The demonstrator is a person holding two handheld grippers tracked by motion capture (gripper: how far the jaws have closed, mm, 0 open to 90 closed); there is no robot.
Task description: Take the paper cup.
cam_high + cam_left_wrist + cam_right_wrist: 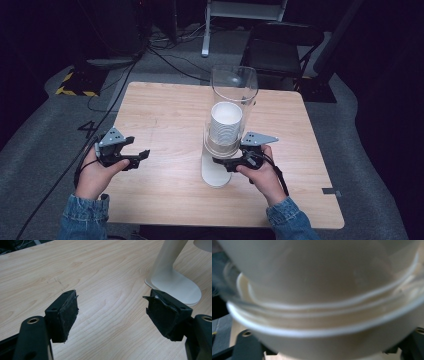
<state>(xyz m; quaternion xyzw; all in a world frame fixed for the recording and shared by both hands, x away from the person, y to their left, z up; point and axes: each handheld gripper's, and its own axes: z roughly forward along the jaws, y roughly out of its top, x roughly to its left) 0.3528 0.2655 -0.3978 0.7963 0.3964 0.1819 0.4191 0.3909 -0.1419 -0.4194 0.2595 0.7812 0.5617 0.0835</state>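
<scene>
A clear tube [234, 87] on a white stand [216, 172] holds a stack of white paper cups [226, 125] near the middle of the wooden table [165, 110]. My right gripper [223, 162] reaches in from the right under the tube's lower end. In the right gripper view the lowest cup [319, 302] spans the gap between the two jaws of the right gripper [332, 350] and meets both. My left gripper [142, 159] rests low at the table's left, open and holding nothing. The left gripper [112, 312] has bare wood between its pads, with the stand's foot [175, 285] beyond the right pad.
Behind the table stand a dark chair [280, 45] and a white frame [240, 12]. Cables [165, 55] run over the grey floor, and yellow-black tape [75, 85] marks the far left. The left half of the tabletop is bare wood.
</scene>
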